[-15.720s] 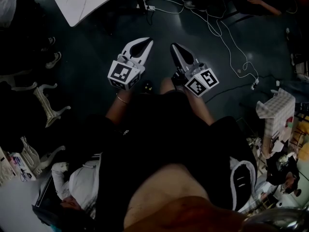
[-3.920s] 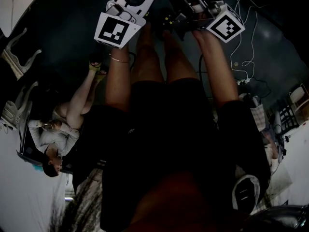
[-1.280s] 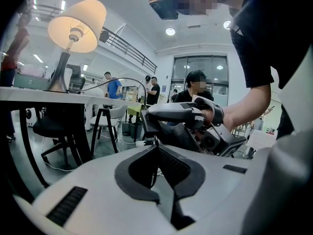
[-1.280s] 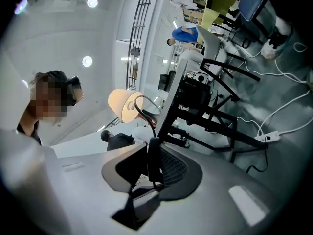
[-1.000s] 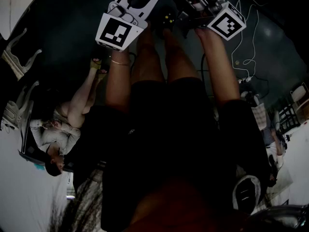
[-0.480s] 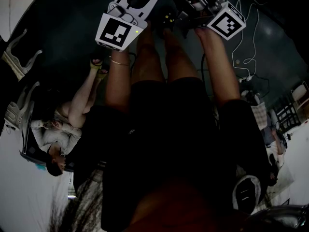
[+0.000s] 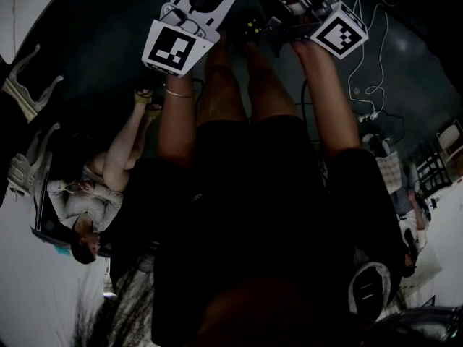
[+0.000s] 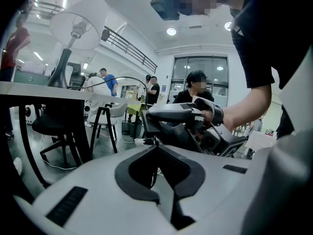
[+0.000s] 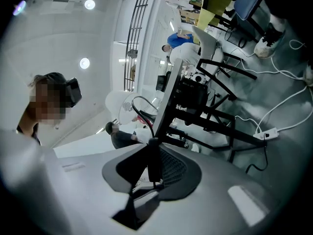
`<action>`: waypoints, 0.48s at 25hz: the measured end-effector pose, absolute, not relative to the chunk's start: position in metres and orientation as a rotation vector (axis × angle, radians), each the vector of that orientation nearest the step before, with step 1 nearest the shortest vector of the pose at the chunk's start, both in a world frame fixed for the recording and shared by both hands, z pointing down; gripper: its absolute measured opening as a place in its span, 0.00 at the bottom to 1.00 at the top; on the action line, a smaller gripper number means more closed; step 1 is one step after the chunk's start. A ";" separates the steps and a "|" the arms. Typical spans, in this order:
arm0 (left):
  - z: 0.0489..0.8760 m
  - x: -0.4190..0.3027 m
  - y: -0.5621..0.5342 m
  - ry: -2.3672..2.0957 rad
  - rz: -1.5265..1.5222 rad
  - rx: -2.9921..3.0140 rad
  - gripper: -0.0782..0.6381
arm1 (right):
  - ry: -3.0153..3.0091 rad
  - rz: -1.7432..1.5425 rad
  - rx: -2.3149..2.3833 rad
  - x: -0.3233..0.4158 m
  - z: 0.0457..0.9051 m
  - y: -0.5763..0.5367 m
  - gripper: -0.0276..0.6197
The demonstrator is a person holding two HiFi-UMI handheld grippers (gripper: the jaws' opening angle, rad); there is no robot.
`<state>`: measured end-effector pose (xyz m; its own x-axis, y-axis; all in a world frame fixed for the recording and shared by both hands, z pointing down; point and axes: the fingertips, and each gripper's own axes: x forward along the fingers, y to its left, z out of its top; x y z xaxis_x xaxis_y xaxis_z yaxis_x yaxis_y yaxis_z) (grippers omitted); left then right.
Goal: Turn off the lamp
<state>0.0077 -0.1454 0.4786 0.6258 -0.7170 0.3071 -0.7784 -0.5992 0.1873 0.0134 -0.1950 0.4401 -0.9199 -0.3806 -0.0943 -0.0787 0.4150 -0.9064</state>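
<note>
Right gripper view: the right claw (image 9: 152, 148) (just closing) clenches the lamp's cord switch (image 9: 154, 166), its long axis upright in frame, along the cord (image 9: 145, 112). The left claw (image 8: 155, 147) pinches that cord.

White tabletop (image 8: 44, 88) on black legs in the left gripper view, bearing a lamp (image 8: 61, 67) with black foot and white shade. Below the tabletop, grey glossy floor (image 8: 68, 155). On it, tucked under the tabletop, a black chair (image 8: 49, 126); just right of the tabletop, a stool (image 8: 105, 124) with black legs; under the tabletop, a thin cable (image 8: 58, 166). In the right gripper view, tabletop edge-on, floor to its right, strewn with white cables (image 9: 286, 106) and a power strip (image 9: 270, 130) near the tabletop's black frame. In the head view, dark floor, more white cables well apart from the tabletop's pale corner.
</note>
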 end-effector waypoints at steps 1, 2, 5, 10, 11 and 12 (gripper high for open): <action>0.479 0.008 -0.146 -1.203 0.292 2.551 0.13 | 2.386 -1.509 -0.402 0.013 0.441 -0.195 0.14; 0.479 0.007 -0.146 -1.204 0.294 2.549 0.13 | 2.383 -1.512 -0.406 0.013 0.442 -0.195 0.14; 0.482 0.007 -0.146 -1.199 0.288 2.546 0.13 | 2.377 -1.516 -0.414 0.014 0.444 -0.195 0.14; 0.482 0.007 -0.147 -1.196 0.249 2.531 0.13 | 2.399 -1.486 -0.415 0.013 0.441 -0.196 0.14; 0.482 0.007 -0.147 -1.189 0.246 2.531 0.13 | 2.397 -1.488 -0.419 0.014 0.442 -0.196 0.14; 0.482 0.008 -0.147 -1.182 0.241 2.530 0.13 | 2.395 -1.491 -0.426 0.014 0.443 -0.196 0.14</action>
